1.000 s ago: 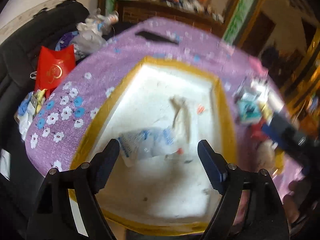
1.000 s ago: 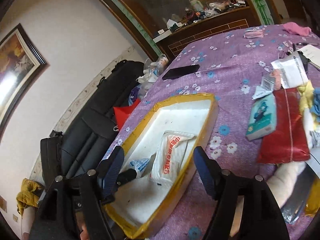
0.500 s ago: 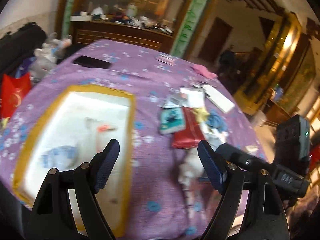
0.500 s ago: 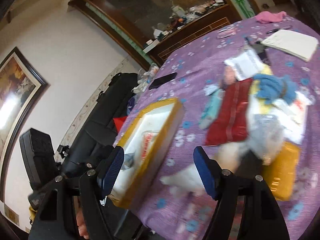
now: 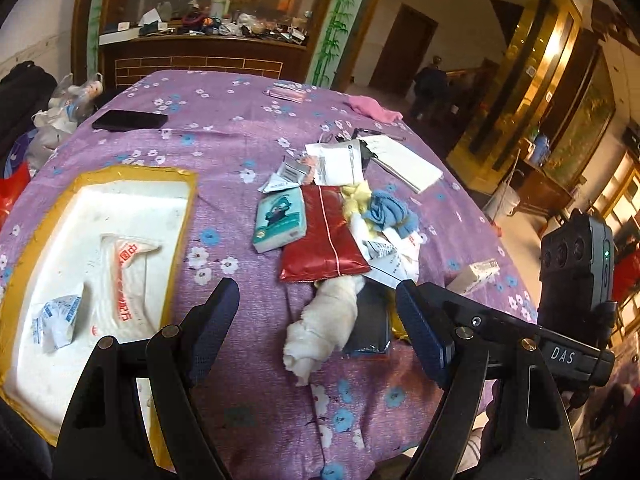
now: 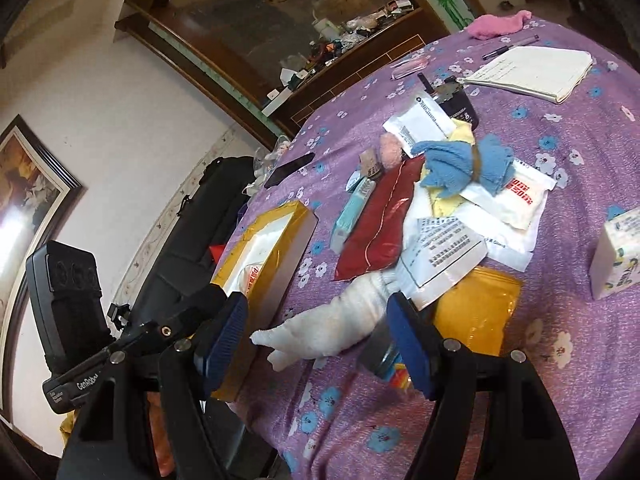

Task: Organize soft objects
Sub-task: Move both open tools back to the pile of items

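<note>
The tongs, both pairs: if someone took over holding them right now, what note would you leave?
Left tongs: open, empty, above the table.
Right tongs: open, empty, with the white cloth roll lying between the tips, not gripped.
Tray: holds a white printed pouch and a small blue-print packet.
Pile: blue cloth, yellow cloth, red pouch, tissue pack, paper packets. A pink cloth lies at the far edge.
Done: two items in the tray.
Left: probably the white roll next, then the rest of the soft things.
</note>
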Motion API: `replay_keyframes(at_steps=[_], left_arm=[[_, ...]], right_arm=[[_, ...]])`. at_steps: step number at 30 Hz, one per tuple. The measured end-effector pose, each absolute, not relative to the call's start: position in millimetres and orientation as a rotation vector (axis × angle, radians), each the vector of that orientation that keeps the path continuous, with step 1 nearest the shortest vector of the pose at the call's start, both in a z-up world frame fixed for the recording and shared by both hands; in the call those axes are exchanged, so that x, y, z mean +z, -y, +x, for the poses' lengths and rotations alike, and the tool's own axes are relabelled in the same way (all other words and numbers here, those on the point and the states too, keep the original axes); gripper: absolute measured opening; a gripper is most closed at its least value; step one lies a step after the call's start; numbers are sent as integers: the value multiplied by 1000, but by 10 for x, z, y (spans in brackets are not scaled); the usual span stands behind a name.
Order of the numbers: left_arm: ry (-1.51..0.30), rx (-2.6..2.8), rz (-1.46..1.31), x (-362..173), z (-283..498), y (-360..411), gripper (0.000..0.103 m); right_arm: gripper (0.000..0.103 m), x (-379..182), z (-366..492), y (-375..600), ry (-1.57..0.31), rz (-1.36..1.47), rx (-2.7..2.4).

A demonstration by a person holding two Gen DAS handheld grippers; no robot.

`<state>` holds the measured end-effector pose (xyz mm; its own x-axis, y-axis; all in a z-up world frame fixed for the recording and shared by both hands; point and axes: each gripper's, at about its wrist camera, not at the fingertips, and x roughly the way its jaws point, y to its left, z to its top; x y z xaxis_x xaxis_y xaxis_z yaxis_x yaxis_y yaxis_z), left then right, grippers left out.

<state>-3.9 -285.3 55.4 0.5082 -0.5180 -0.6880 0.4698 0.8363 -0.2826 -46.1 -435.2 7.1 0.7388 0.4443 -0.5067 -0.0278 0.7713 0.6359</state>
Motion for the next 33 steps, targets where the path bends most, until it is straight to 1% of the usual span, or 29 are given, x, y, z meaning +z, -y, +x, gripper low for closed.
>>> replay_keyframes(at_steps=[16,33], left_arm=[[-872,-605,-57,517,-43,2936,81],[-909,-652,-21,396,-89,3093,81]], right_arm=[[72,61,-547,4520,-695,644,250],[73,107,-855,4942,-689,636,50]])
